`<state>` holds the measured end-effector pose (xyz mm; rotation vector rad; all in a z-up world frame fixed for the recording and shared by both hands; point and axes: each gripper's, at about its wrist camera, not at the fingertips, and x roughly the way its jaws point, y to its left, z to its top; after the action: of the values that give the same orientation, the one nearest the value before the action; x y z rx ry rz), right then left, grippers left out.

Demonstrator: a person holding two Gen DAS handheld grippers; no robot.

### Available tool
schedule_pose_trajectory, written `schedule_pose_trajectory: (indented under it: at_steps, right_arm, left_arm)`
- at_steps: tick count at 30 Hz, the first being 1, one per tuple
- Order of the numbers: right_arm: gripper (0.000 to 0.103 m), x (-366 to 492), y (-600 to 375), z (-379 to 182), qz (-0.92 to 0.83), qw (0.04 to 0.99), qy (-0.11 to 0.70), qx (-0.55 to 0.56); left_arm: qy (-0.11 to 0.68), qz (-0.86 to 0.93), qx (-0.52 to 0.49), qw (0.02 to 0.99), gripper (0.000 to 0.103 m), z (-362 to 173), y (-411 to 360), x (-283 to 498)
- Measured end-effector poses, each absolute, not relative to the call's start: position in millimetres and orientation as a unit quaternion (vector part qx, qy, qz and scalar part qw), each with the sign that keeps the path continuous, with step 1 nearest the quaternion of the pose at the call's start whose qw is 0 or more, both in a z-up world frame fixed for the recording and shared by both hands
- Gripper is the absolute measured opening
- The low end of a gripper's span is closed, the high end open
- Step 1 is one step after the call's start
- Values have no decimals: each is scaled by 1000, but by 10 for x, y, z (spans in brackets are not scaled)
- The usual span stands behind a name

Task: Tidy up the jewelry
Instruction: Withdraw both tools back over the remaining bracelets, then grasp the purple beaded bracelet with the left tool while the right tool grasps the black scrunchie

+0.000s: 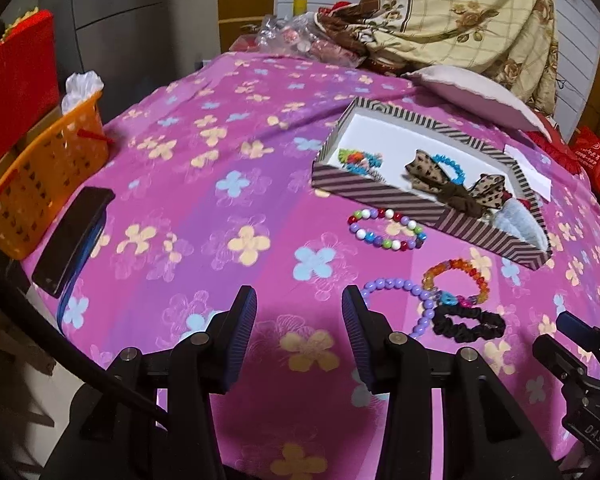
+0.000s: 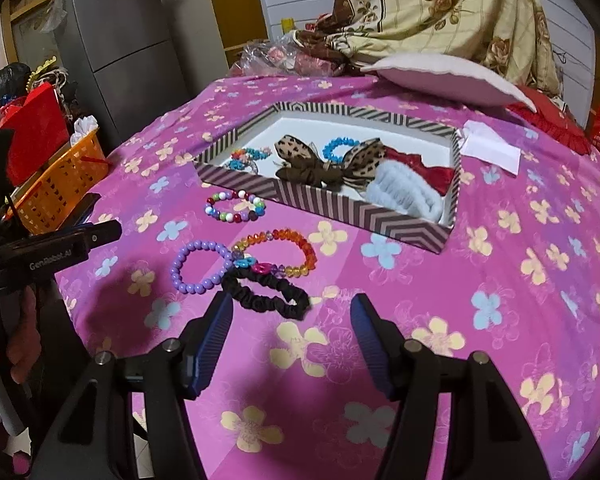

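Observation:
A striped box (image 1: 384, 196) (image 2: 340, 204) on the pink flowered cloth holds a leopard bow (image 2: 324, 164), blue bead bracelets (image 2: 336, 148), a white fuzzy piece (image 2: 404, 196) and a red piece. On the cloth in front of it lie a multicolour bead bracelet (image 1: 386, 229) (image 2: 236, 206), a purple bead bracelet (image 1: 400, 292) (image 2: 200, 266), an orange-rainbow bracelet (image 1: 456, 280) (image 2: 280, 254) and a black scrunchie (image 1: 468, 322) (image 2: 266, 294). My left gripper (image 1: 299, 304) is open and empty, left of the bracelets. My right gripper (image 2: 291, 312) is open, just short of the scrunchie.
An orange basket (image 1: 40, 184) (image 2: 60, 188) and a black case (image 1: 74, 236) sit at the cloth's left edge. A pink pillow (image 2: 448, 80), a white paper (image 2: 492, 148) and a heaped quilt (image 2: 440, 12) lie behind the box. A grey fridge (image 2: 132, 40) stands at the left.

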<state>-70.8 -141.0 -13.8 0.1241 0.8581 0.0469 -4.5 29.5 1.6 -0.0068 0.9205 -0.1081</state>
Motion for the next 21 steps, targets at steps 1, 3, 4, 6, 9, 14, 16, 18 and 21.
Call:
schedule_pose_trajectory:
  at_steps: [1, 3, 4, 6, 9, 14, 16, 18, 21]
  right_arm:
    - [64, -699, -1409, -159, 22, 906, 418, 60]
    - [64, -677, -1418, -197, 21, 904, 424, 60]
    - [64, -660, -1420, -217, 23, 902, 427, 61]
    - [64, -618, -1420, -278, 24, 898, 435, 62]
    - [56, -508, -1414, -394, 17, 893, 444, 68]
    - [52, -277, -1374, -554, 10, 886, 460, 59]
    - [47, -193, -1368, -615, 14, 882, 467, 60]
    - [41, -158, -1353, -641, 15, 883, 466, 53]
    - [26, -162, -1356, -651, 24, 882, 468, 43]
  left_arm:
    - [448, -52, -6, 892, 46, -11, 300, -34]
    - [457, -54, -11, 888, 46, -56, 304, -16]
    - [459, -55, -13, 886, 46, -76, 304, -12]
    - [463, -56, -15, 884, 46, -108, 297, -4]
    - [466, -54, -15, 883, 46, -138, 290, 6]
    - [473, -51, -18, 879, 46, -187, 316, 48]
    - [476, -52, -19, 878, 46, -208, 319, 68]
    - [481, -56, -22, 875, 46, -234, 319, 93]
    - [486, -62, -25, 871, 46, -269, 300, 130]
